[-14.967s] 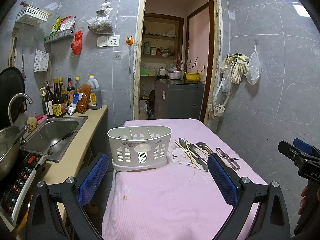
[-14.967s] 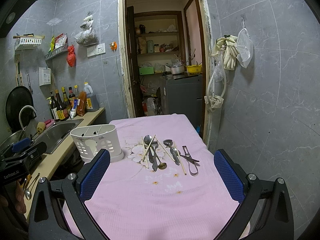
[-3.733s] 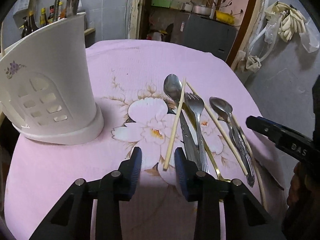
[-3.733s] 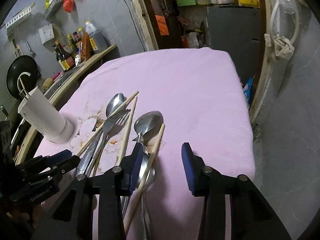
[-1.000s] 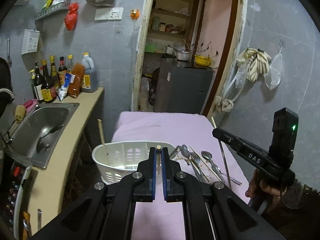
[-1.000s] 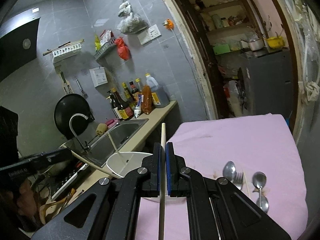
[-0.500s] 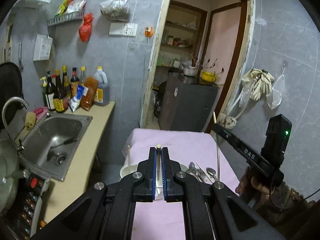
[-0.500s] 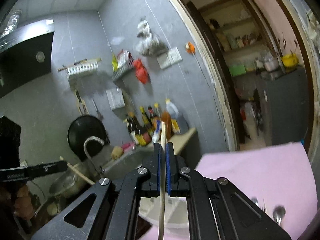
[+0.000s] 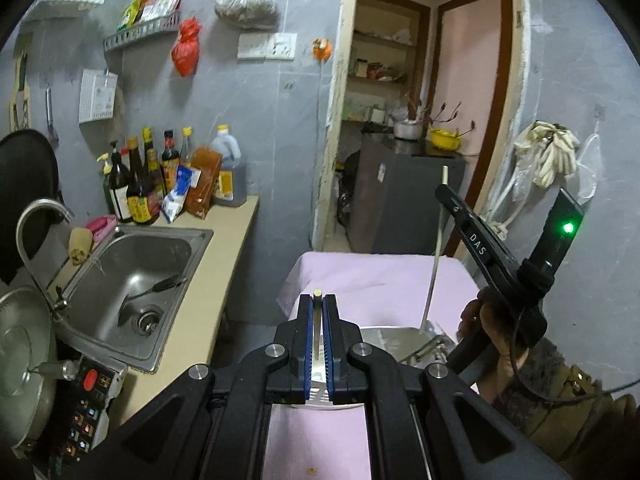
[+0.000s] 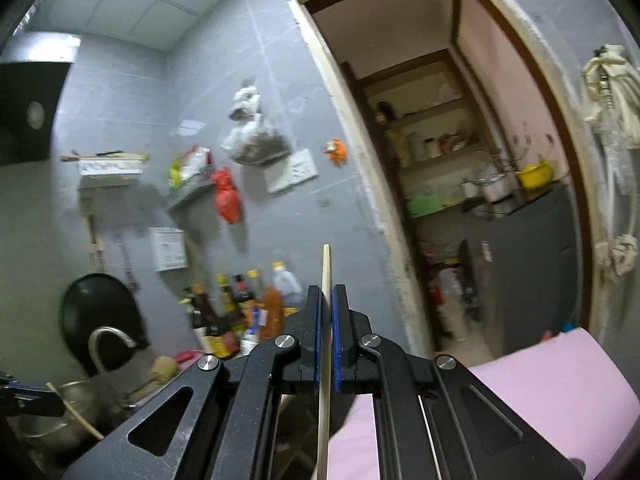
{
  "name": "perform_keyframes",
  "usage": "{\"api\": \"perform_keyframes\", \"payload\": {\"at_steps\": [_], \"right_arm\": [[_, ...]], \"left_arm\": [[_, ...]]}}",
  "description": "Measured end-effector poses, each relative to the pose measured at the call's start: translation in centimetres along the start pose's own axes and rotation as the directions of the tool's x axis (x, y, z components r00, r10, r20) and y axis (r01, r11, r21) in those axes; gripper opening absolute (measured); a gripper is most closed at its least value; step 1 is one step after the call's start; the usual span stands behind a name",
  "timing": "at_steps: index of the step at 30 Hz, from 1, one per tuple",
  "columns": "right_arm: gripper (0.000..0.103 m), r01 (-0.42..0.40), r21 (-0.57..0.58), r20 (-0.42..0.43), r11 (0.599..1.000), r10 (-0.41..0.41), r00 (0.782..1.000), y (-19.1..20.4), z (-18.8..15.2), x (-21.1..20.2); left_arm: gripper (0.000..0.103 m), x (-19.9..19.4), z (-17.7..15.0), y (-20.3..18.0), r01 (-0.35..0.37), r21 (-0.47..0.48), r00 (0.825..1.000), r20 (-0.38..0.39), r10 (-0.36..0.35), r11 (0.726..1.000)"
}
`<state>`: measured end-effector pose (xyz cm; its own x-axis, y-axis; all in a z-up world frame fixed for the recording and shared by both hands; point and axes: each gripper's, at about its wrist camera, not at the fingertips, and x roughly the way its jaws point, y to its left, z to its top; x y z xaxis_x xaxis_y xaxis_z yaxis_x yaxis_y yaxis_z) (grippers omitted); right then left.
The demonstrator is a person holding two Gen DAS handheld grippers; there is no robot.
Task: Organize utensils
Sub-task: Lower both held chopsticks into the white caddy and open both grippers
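My left gripper (image 9: pixel 317 310) is shut on a wooden chopstick (image 9: pixel 317 293) whose tip pokes up between the blue pads. Under it, the white utensil basket (image 9: pixel 388 335) on the pink table (image 9: pixel 380 276) is mostly hidden. A hand at the right holds my right gripper (image 9: pixel 445 195), shut on a second chopstick (image 9: pixel 436 248) that hangs nearly upright over the basket's right side. The right wrist view faces the wall, with that gripper (image 10: pixel 327 294) clamped on its chopstick (image 10: pixel 326 268). The left gripper (image 10: pixel 28 398) with its chopstick (image 10: pixel 78 414) shows at the lower left. Metal utensils (image 9: pixel 430 346) lie beside the basket.
Left of the table runs a counter with a steel sink (image 9: pixel 132 264), a row of sauce bottles (image 9: pixel 160 176), a pot (image 9: pixel 20 352) and an induction cooker (image 9: pixel 82 400). Behind the table are a doorway and a dark cabinet (image 9: pixel 400 208).
Both grippers have risen and pulled back, each keeping its chopstick. The basket has slid lower in the left view, and the right view has tilted up from the table to the wall.
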<state>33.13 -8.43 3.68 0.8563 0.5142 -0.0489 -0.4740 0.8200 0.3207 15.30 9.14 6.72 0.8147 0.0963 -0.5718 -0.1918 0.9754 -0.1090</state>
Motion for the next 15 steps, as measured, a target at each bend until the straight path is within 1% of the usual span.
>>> {"api": "perform_keyframes", "payload": {"at_steps": [6, 12, 15], "right_arm": [[0.005, 0.09, -0.01, -0.03, 0.996, -0.09, 0.995, -0.6, -3.1, 1.0], [0.005, 0.118, -0.016, -0.031, 0.993, -0.118, 0.992, -0.8, -4.8, 0.7], [0.005, 0.112, -0.007, -0.068, 0.994, -0.112, 0.991, -1.3, -5.7, 0.7]], "left_arm": [[0.005, 3.4, -0.9, 0.6, 0.005, -0.027, 0.998, -0.059, -0.007, 1.0], [0.005, 5.4, -1.8, 0.2, 0.008, -0.024, 0.995, -0.1, -0.01, 1.0], [0.005, 6.2, -2.2, 0.2, 0.015, -0.032, 0.992, -0.121, -0.019, 0.999]]}}
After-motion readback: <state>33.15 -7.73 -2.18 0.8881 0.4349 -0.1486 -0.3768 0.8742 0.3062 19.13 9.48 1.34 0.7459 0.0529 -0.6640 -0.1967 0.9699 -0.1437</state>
